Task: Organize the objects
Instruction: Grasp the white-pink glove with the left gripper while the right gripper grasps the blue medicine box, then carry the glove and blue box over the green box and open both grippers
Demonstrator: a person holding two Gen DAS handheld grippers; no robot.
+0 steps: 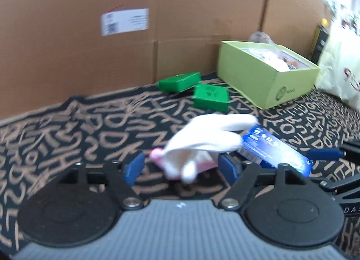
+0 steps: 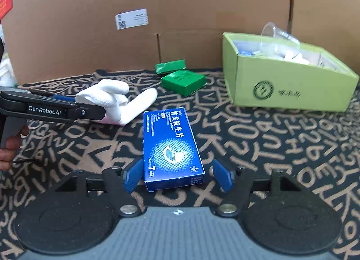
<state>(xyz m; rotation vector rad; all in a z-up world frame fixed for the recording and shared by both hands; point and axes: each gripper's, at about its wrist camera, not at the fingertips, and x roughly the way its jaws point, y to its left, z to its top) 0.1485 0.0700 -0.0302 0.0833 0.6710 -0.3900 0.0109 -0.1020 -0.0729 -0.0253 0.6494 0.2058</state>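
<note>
A white glove with a pink cuff (image 1: 202, 140) lies on the patterned cloth; it also shows in the right wrist view (image 2: 117, 100). My left gripper (image 1: 182, 166) is open, its blue pads on either side of the glove's cuff end. A blue box (image 2: 172, 147) lies flat beside the glove; it also shows in the left wrist view (image 1: 276, 149). My right gripper (image 2: 178, 175) is open, its pads on either side of the box's near end. Two green boxes (image 2: 183, 80) lie further back.
An open light-green carton (image 2: 290, 86) with clear plastic and white items stands at the back right. A big brown cardboard wall (image 2: 157, 12) closes the back. A white plastic bag (image 1: 339, 73) sits at the far right. The black cloth with tan letters (image 2: 258, 138) covers the surface.
</note>
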